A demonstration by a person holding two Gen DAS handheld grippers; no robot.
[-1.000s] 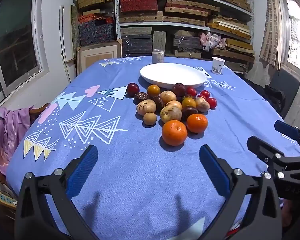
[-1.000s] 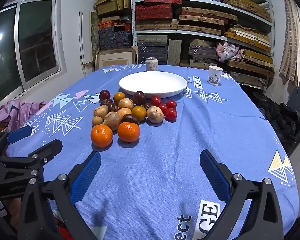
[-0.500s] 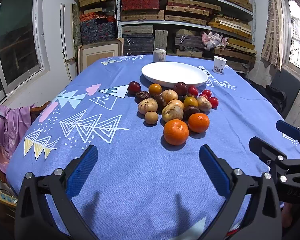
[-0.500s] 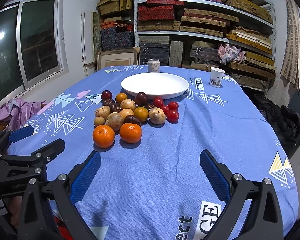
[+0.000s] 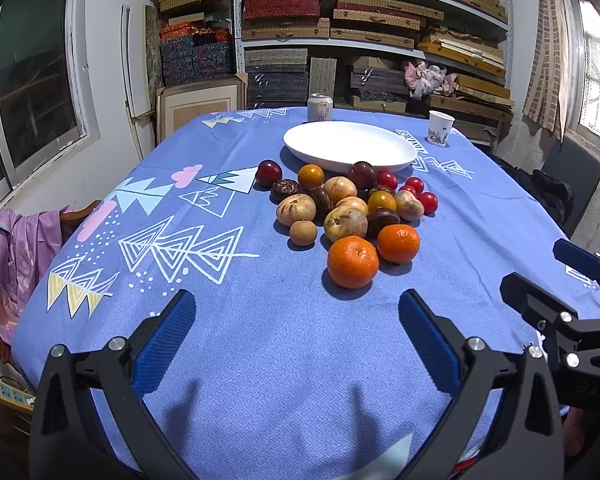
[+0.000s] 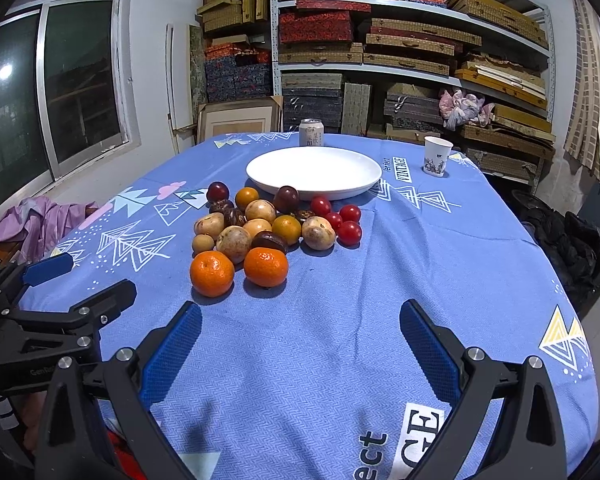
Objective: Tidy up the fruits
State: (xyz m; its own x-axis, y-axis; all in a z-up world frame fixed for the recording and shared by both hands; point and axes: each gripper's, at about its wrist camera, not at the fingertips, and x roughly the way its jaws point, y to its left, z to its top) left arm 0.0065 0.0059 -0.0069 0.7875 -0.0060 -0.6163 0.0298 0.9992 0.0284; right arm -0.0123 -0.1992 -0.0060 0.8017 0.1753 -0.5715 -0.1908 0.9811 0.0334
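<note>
A pile of mixed fruit (image 5: 348, 208) (image 6: 268, 232) lies mid-table on the blue cloth: two oranges (image 5: 353, 261) (image 6: 212, 273) at the near edge, tan and dark brown fruits, plums, and several red cherry tomatoes (image 6: 342, 218). Behind it sits a bare white plate (image 5: 350, 151) (image 6: 314, 172). My left gripper (image 5: 296, 334) is open over bare cloth, short of the oranges. My right gripper (image 6: 300, 338) is also open, with nothing between its blue pads. Each gripper shows at the side of the other's view.
A drink can (image 6: 311, 132) and a paper cup (image 6: 437, 156) stand behind the plate. Shelves of flat boxes (image 6: 380, 40) fill the back wall. A pink cloth (image 5: 8, 248) hangs on a chair at the left; a dark bag (image 6: 560, 236) lies to the right of the table.
Both views have shifted slightly, and the fruit pile sits a little further right and higher in the frame. Both grippers stay open; no fruit has moved.
</note>
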